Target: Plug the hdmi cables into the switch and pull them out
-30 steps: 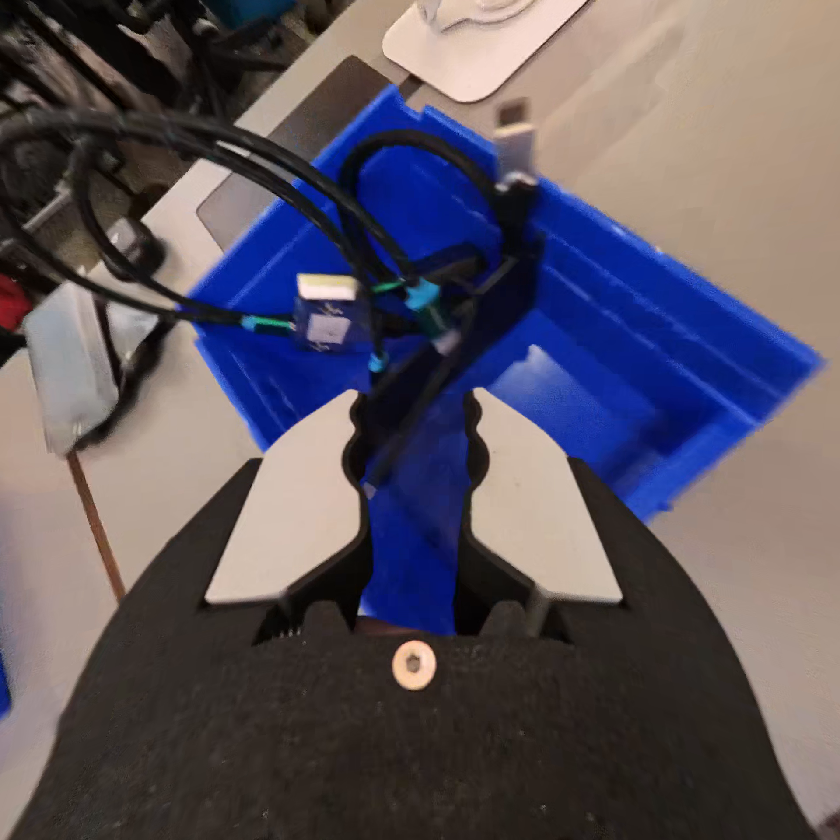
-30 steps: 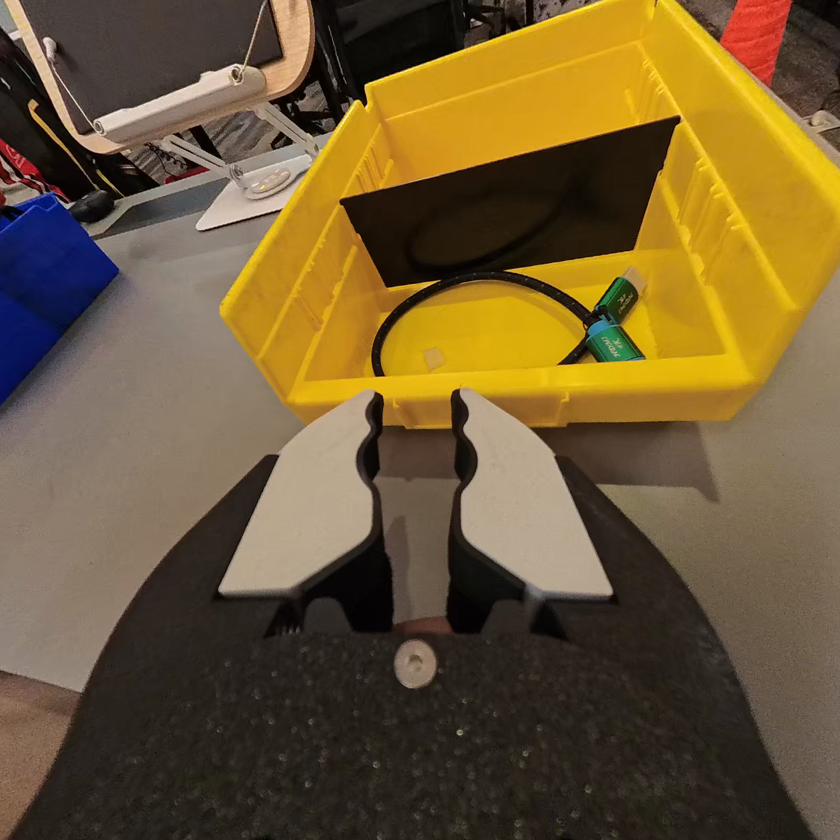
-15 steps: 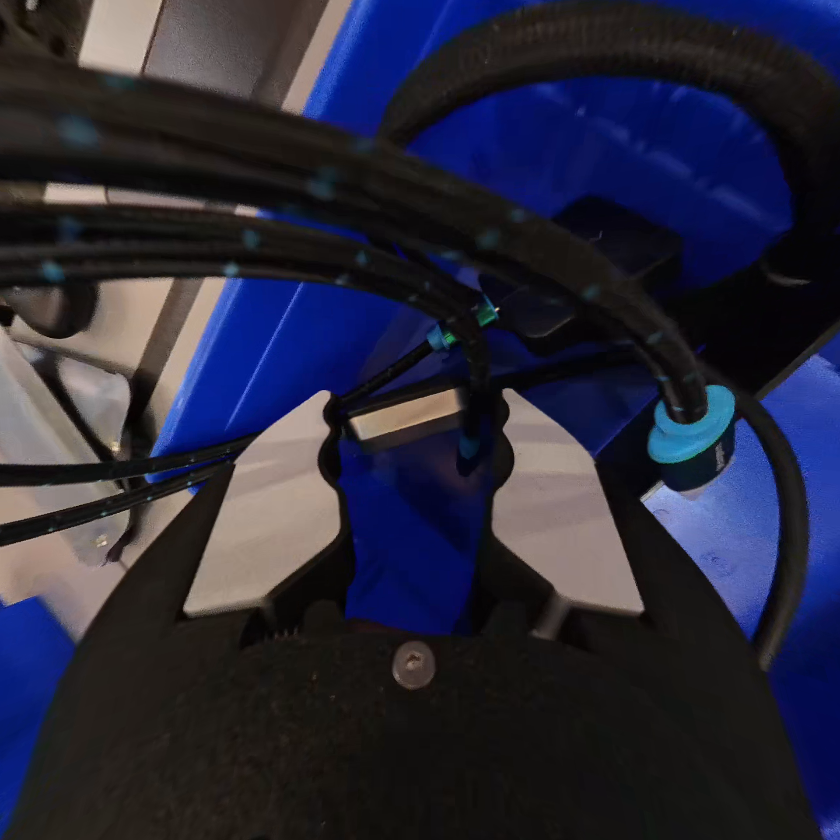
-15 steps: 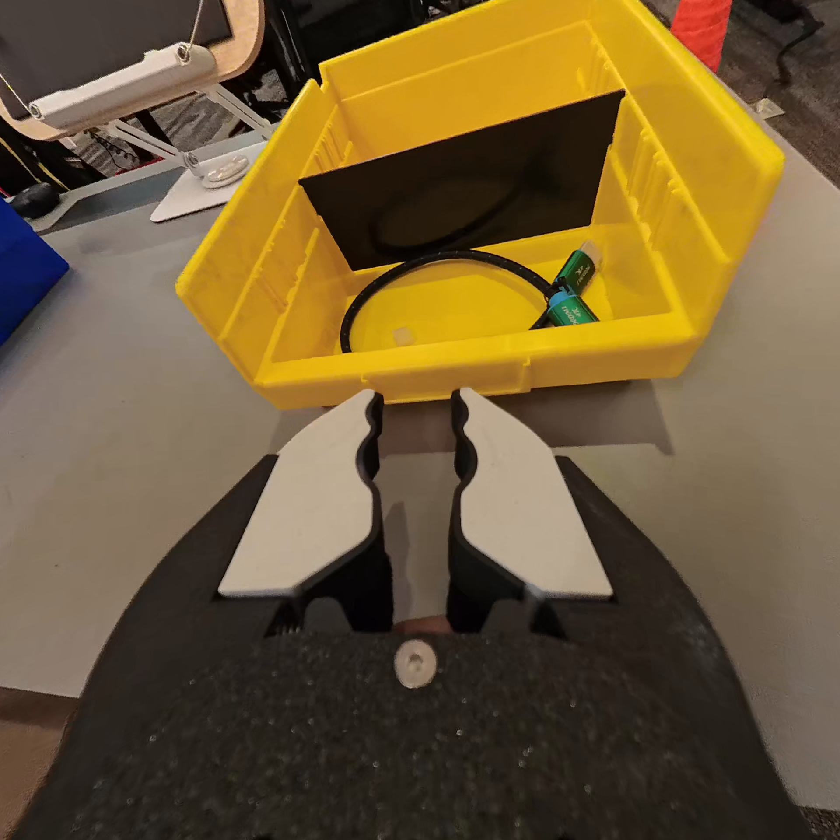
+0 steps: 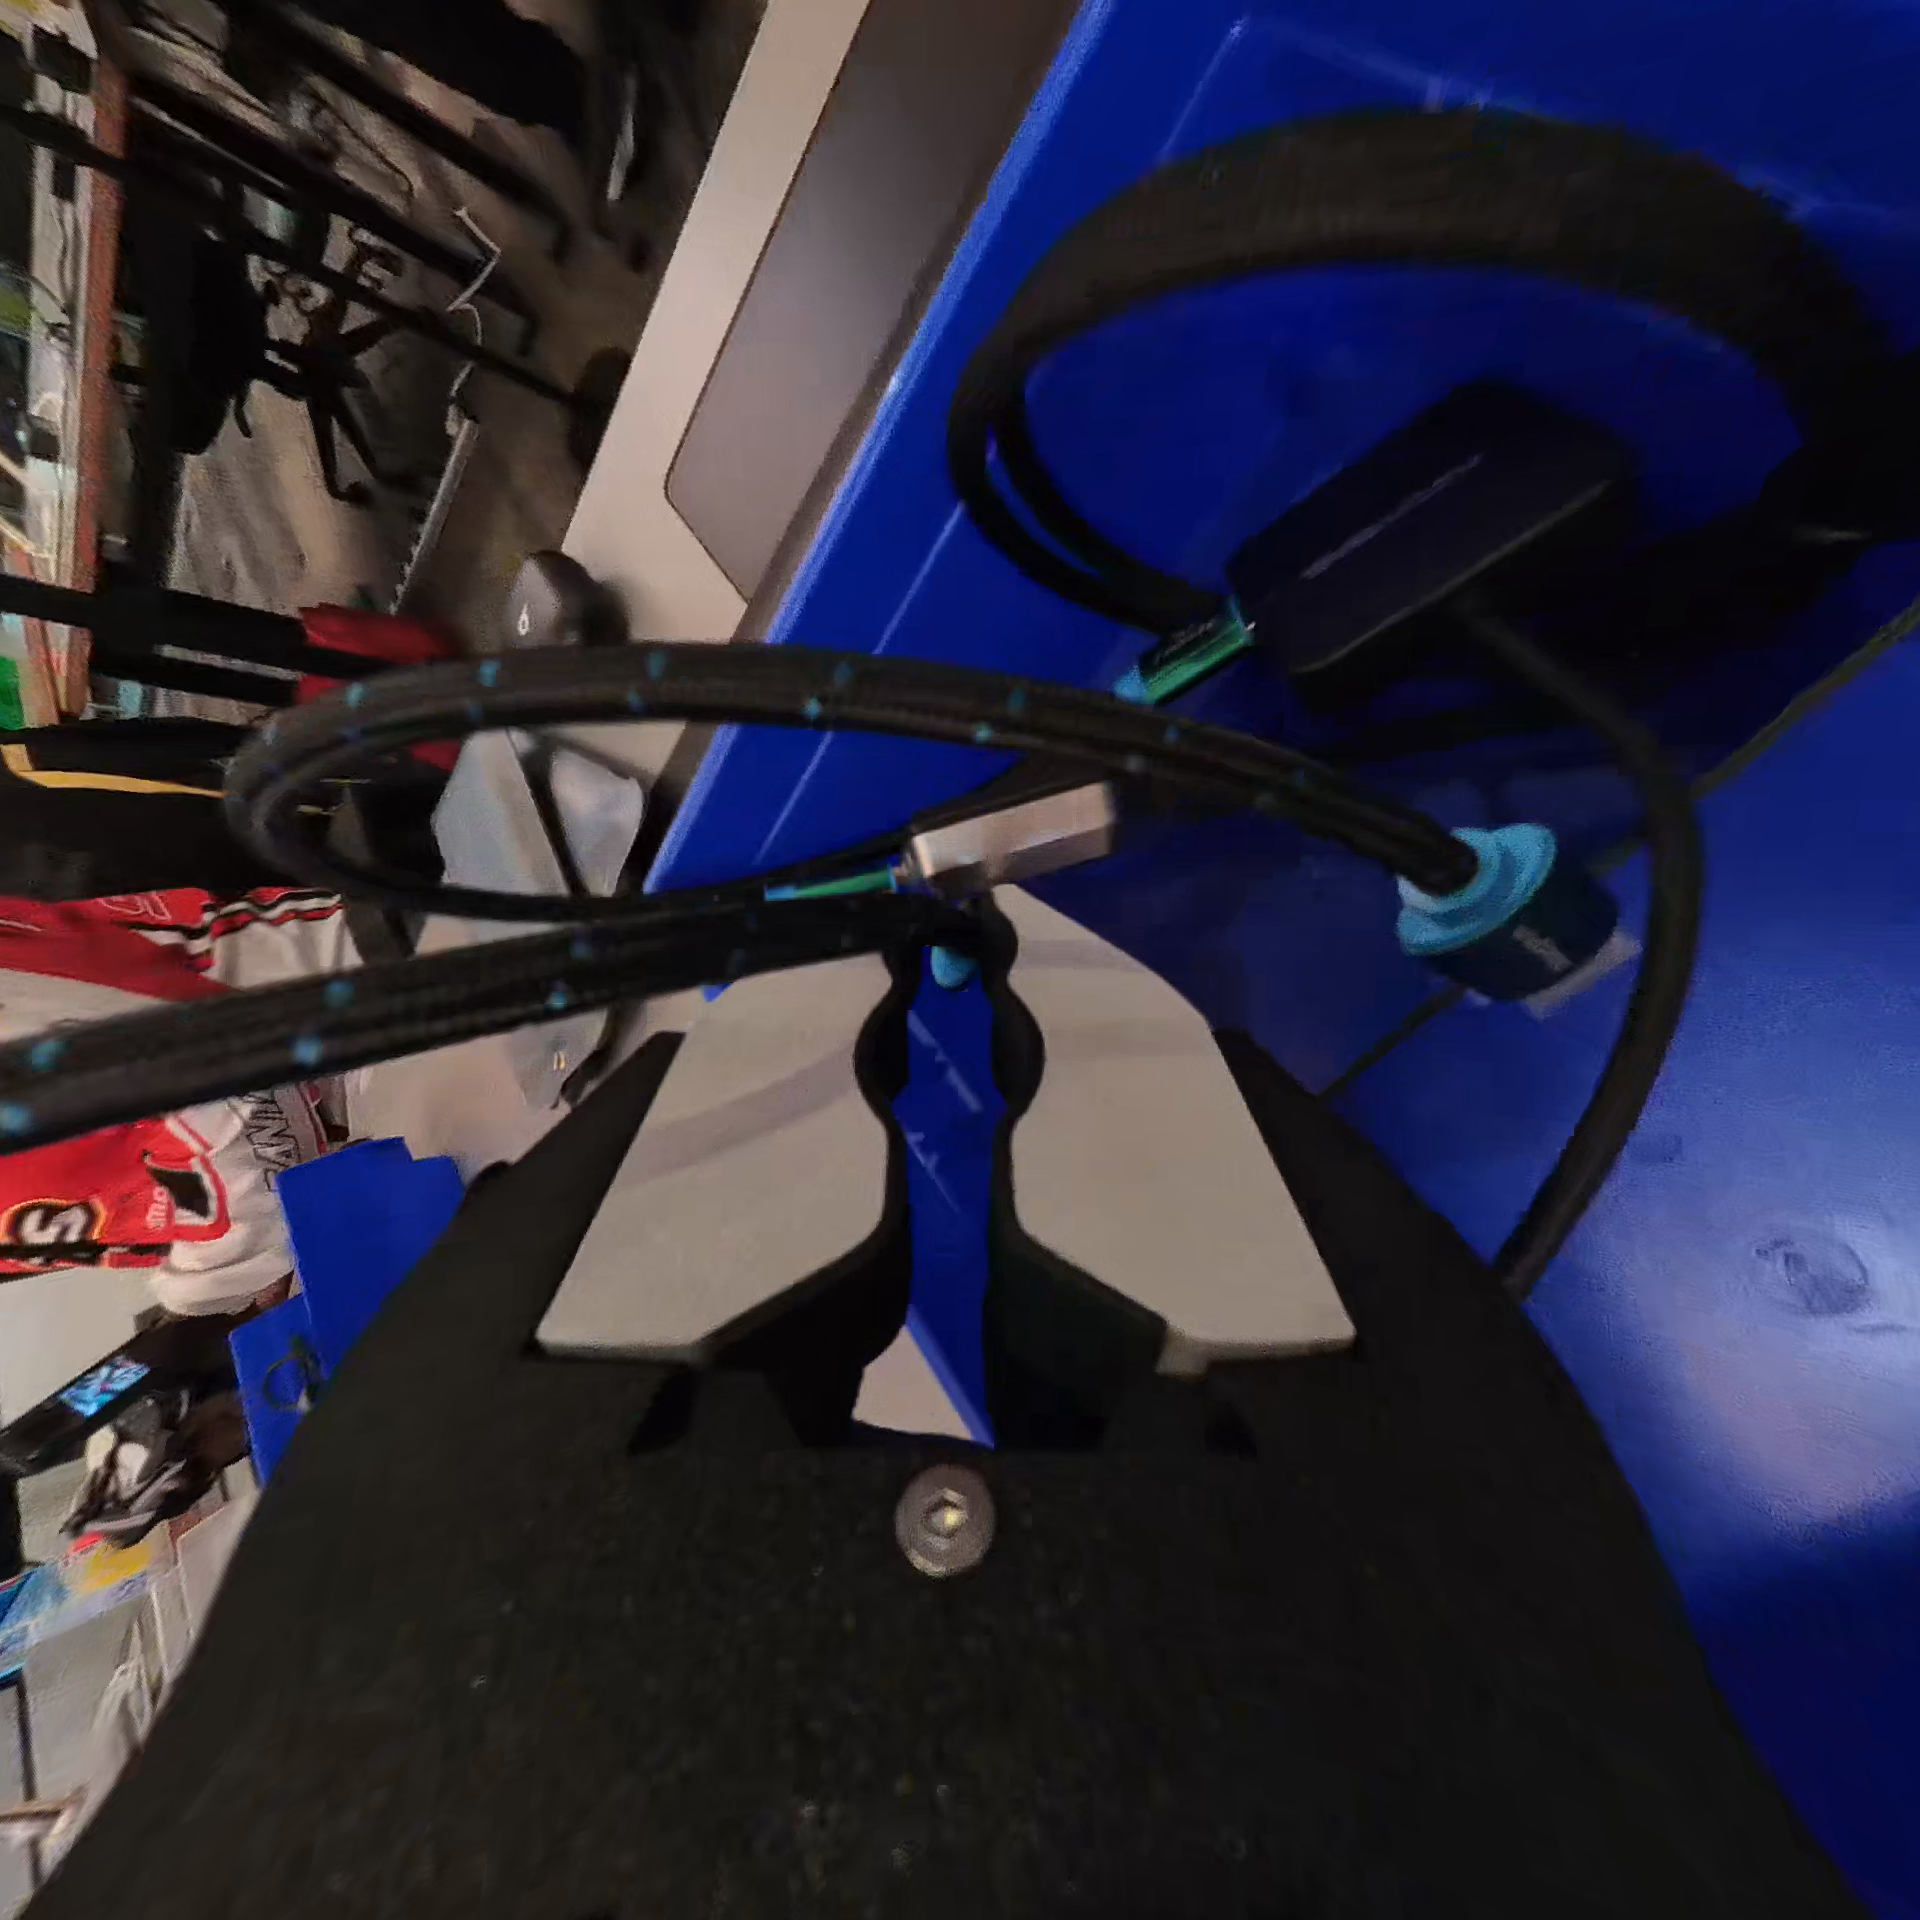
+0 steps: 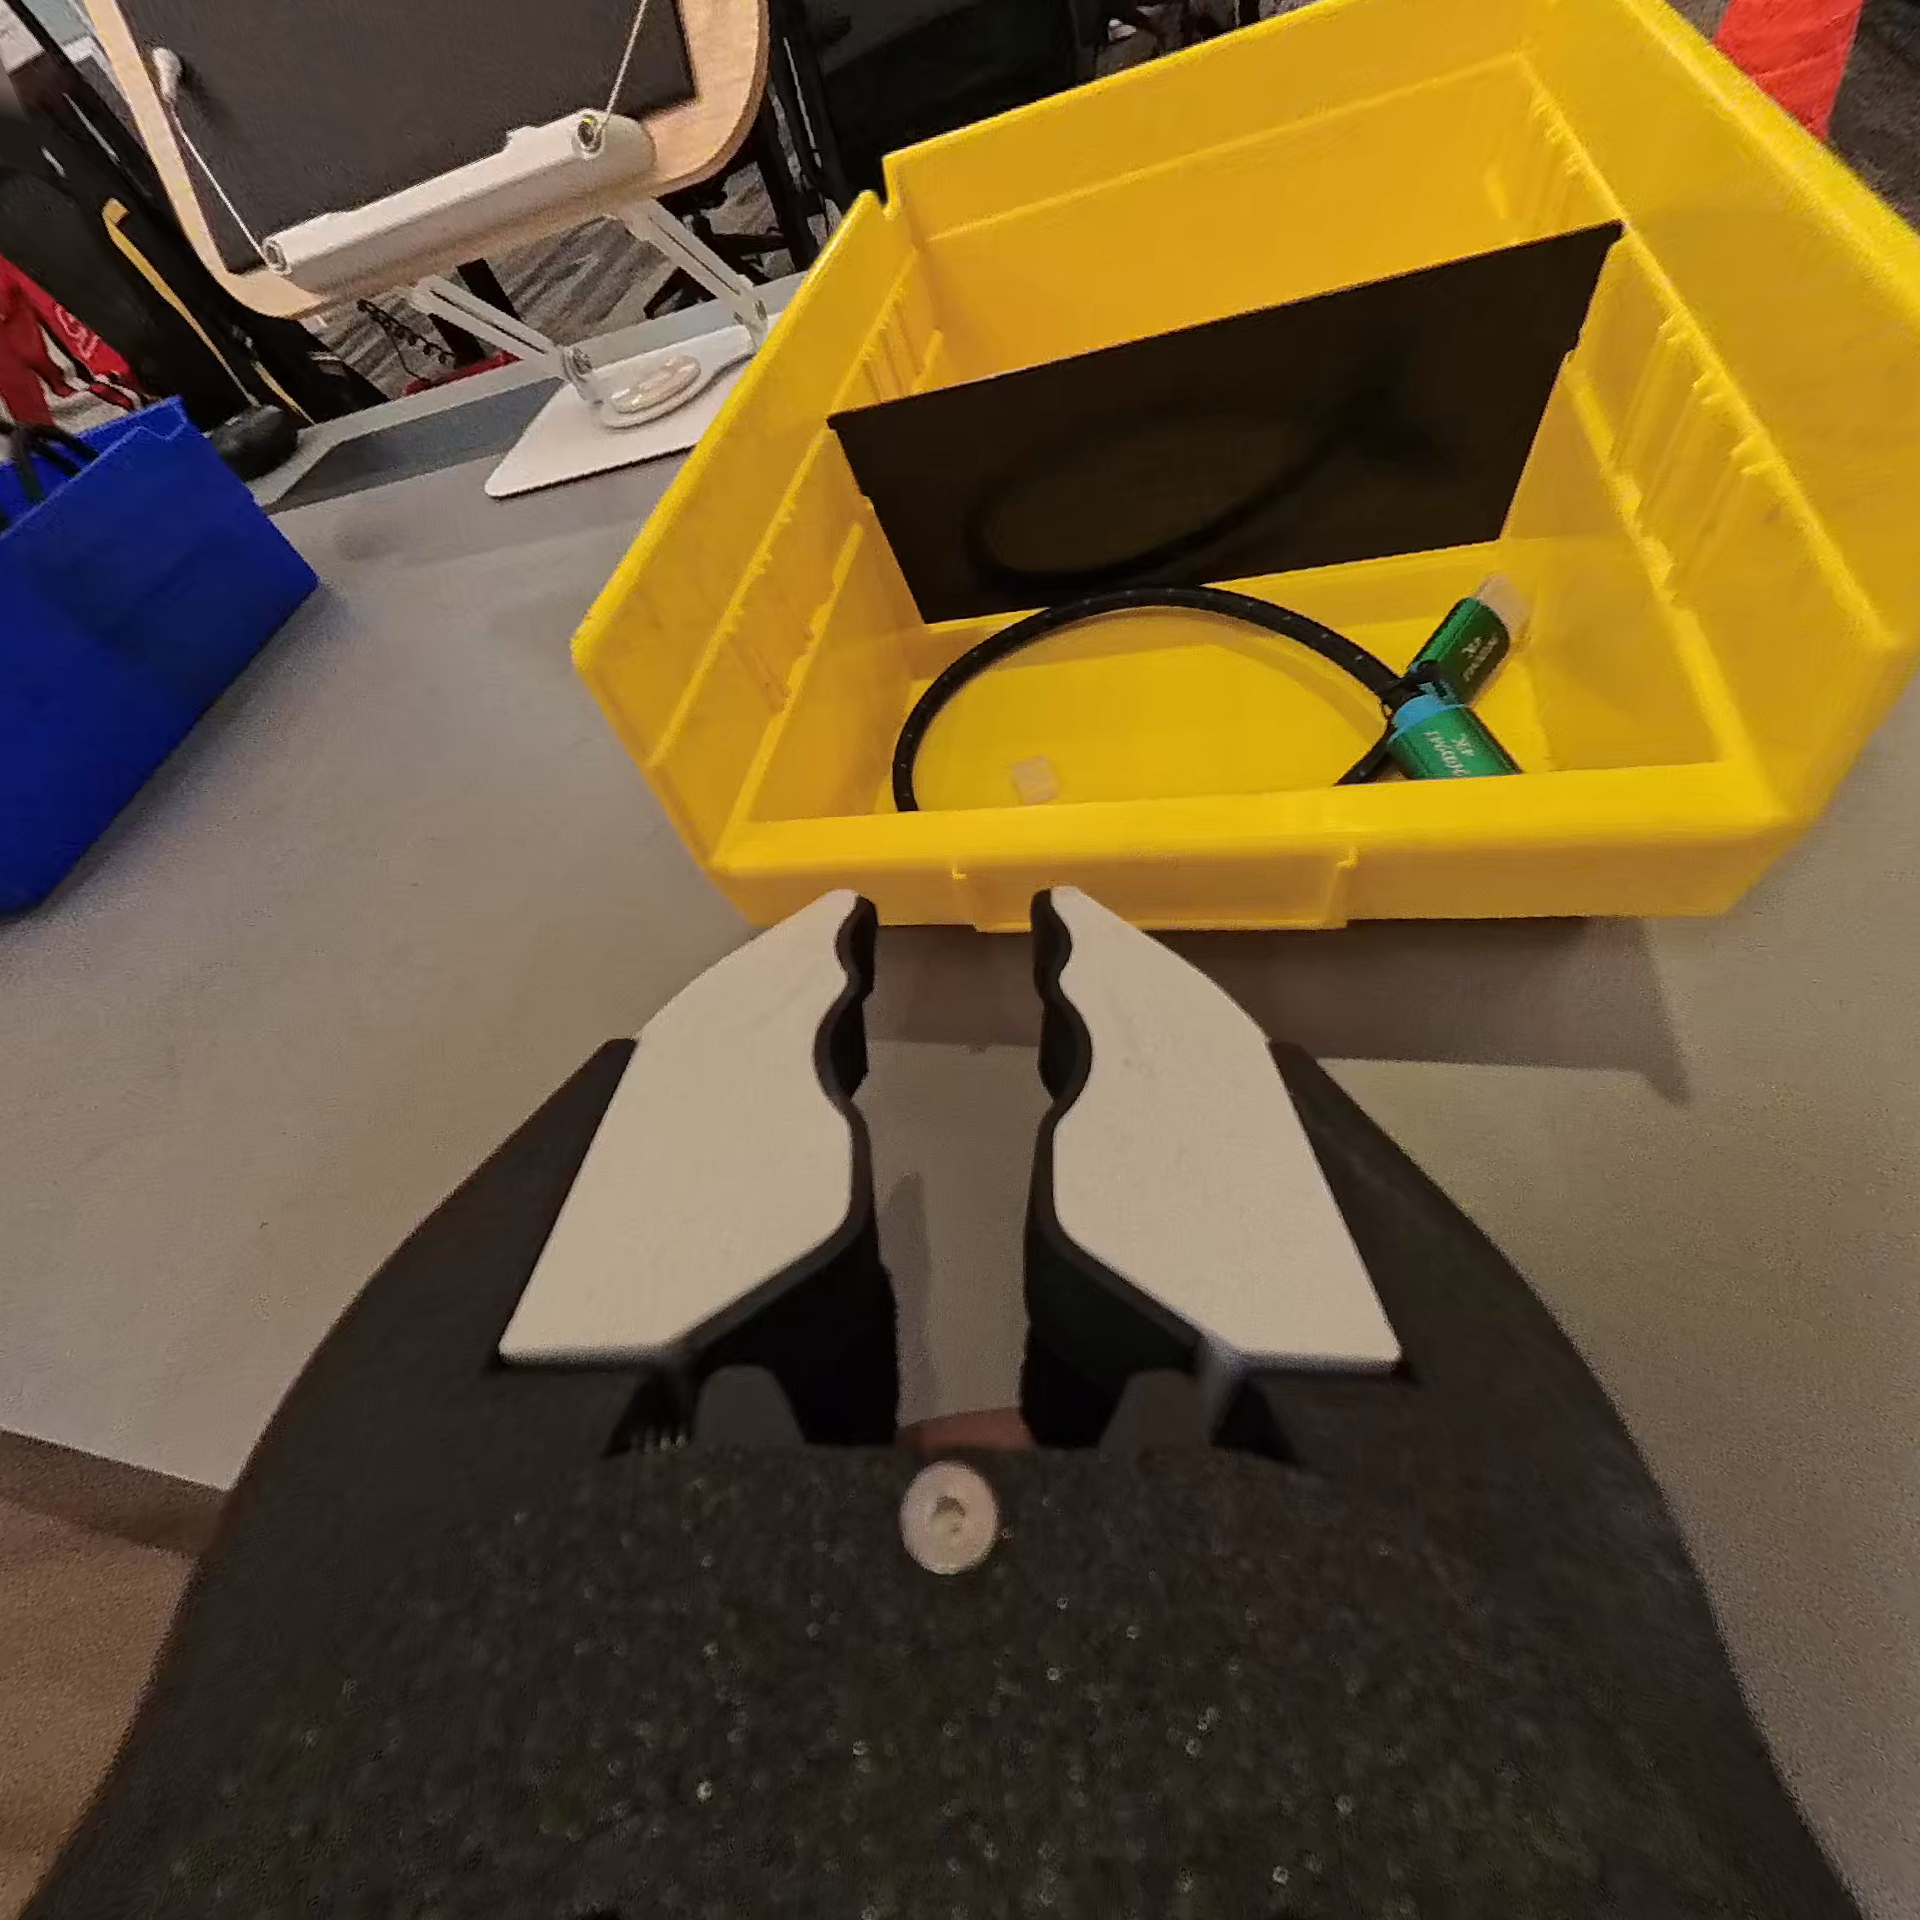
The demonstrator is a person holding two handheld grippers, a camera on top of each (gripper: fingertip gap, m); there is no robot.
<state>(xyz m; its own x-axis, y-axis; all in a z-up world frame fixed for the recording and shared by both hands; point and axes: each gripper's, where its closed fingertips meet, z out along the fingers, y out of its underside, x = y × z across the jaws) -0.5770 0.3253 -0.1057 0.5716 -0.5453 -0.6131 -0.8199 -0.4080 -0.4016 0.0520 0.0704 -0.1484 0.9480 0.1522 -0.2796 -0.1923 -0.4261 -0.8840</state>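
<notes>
Two wrist views. Left view: the left gripper (image 5: 951,961) reaches into the blue bin (image 5: 1756,1195), its jaws nearly closed on the light-blue collar of a braided black cable (image 5: 343,1029) that runs off to the lower left; the plug beyond the tips is hidden, so the exact point of grip cannot be told. A second braided cable (image 5: 831,707) arcs across in front of the tips and ends in a dark blue plug (image 5: 1507,925) with a light-blue collar, hanging free at right. A silver-ended connector (image 5: 1013,836) lies just beyond the fingertips. Farther back, the black switch (image 5: 1434,530) rests against the bin wall, with a green plug (image 5: 1190,655) at its near edge and a thick black cable (image 5: 1351,166) looping above. Thin black leads cross the right side of the bin.

Right view: the right gripper (image 6: 954,914) hovers over the grey table (image 6: 364,935), jaws parted and empty. Just ahead stands a yellow bin (image 6: 1247,873) split by a black divider (image 6: 1226,416); its front compartment holds a coiled cable with green plugs (image 6: 1455,717). A lamp base (image 6: 623,416) stands behind.
</notes>
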